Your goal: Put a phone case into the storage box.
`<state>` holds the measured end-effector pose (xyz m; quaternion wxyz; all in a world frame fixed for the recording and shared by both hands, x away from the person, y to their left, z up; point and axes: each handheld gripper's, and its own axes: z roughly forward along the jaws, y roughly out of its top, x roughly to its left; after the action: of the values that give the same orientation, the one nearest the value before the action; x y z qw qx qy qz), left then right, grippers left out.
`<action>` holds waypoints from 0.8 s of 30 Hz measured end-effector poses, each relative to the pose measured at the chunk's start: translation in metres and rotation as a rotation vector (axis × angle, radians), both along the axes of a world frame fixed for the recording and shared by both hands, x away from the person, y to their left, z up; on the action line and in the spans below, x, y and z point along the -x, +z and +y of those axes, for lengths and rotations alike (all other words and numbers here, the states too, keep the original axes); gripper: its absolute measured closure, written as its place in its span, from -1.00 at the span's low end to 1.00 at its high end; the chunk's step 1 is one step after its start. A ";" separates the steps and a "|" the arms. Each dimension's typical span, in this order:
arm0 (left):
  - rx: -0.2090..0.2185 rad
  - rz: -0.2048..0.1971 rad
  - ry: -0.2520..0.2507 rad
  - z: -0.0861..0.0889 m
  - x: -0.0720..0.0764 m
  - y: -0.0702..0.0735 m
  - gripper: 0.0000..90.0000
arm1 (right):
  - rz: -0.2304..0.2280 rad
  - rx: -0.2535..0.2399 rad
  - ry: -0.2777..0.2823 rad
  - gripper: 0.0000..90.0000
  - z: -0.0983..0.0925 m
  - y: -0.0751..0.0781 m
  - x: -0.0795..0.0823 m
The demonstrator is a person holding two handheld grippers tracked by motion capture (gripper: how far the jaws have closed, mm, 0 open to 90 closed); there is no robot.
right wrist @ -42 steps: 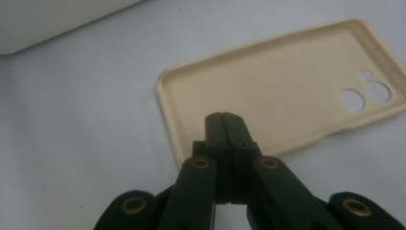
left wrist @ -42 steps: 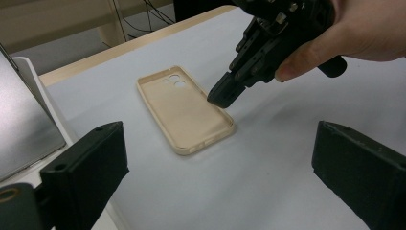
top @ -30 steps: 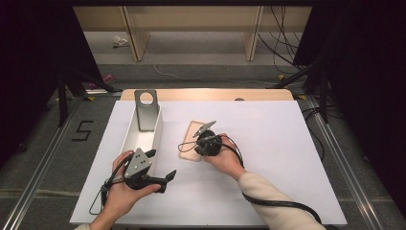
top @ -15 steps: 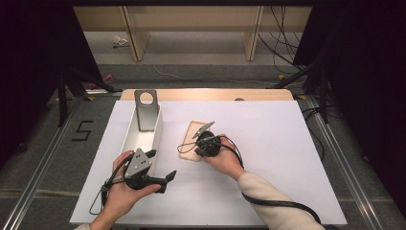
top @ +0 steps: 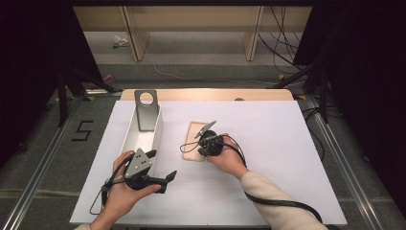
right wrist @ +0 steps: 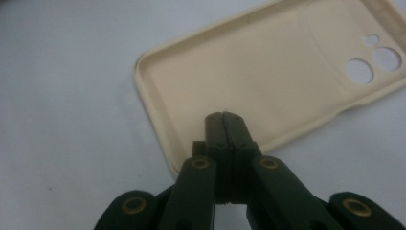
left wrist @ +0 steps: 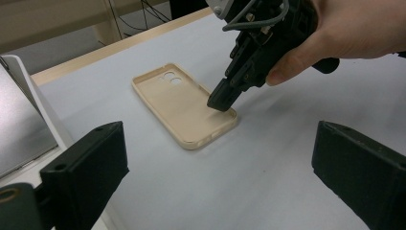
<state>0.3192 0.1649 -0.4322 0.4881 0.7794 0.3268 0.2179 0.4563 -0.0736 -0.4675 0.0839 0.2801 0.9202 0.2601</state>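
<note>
Phone case point(top: 195, 140): beige soft shell lying open side up on the white table point(top: 287, 158), near its middle, just right of the white bin point(top: 140, 139).
Long axis: in the high view it runs from the near edge toward the far edge of the table, tilted slightly to the right.
Camera end: the lens cut-outs point(left wrist: 169, 78) sit at the far end, away from the person, so the plain bottom end points toward the near edge.
Rim: a raised lip runs all round; the inside floor faces up.
Right gripper point(left wrist: 220, 101): jaws clenched tight together with nothing between them, tips pointing down and resting on the inside of the case beside its near right corner, close to the rim.
Right gripper view: the closed jaws point(right wrist: 224, 125) lie over the case's bottom end, cut-outs at the upper right.
Left gripper point(top: 163, 175): held near the front left of the table, jaws spread wide and empty, aimed toward the case but well apart from it.
Bin: long and narrow, with a grey metal bracket point(top: 146, 109) leaning at its far end.
</note>
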 end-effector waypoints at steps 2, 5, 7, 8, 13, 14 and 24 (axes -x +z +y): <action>0.001 0.000 0.000 0.000 0.000 0.000 -0.90 | 0.000 0.001 0.002 1.00 -0.002 0.000 0.000; -0.001 0.000 -0.001 -0.001 0.000 0.000 -0.90 | -0.004 0.003 -0.001 1.00 -0.004 0.000 -0.001; -0.001 0.000 -0.001 -0.001 0.000 0.000 -0.90 | -0.001 0.006 -0.007 1.00 -0.006 0.000 -0.001; -0.002 0.000 -0.001 -0.001 0.000 0.000 -0.90 | 0.000 0.007 -0.007 1.00 -0.006 0.000 -0.001; -0.003 0.000 -0.003 -0.001 0.000 -0.001 -0.90 | -0.001 0.008 -0.012 1.00 -0.008 0.000 -0.001; -0.002 0.000 -0.003 -0.001 0.000 -0.001 -0.90 | -0.001 0.010 -0.012 1.00 -0.008 0.001 -0.001; -0.003 0.004 -0.005 -0.001 0.000 -0.001 -0.90 | -0.012 -0.001 -0.016 0.85 -0.008 0.001 -0.001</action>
<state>0.3193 0.1638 -0.4334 0.4868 0.7814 0.3253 0.2158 0.4569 -0.0813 -0.4663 0.0914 0.2857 0.9174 0.2616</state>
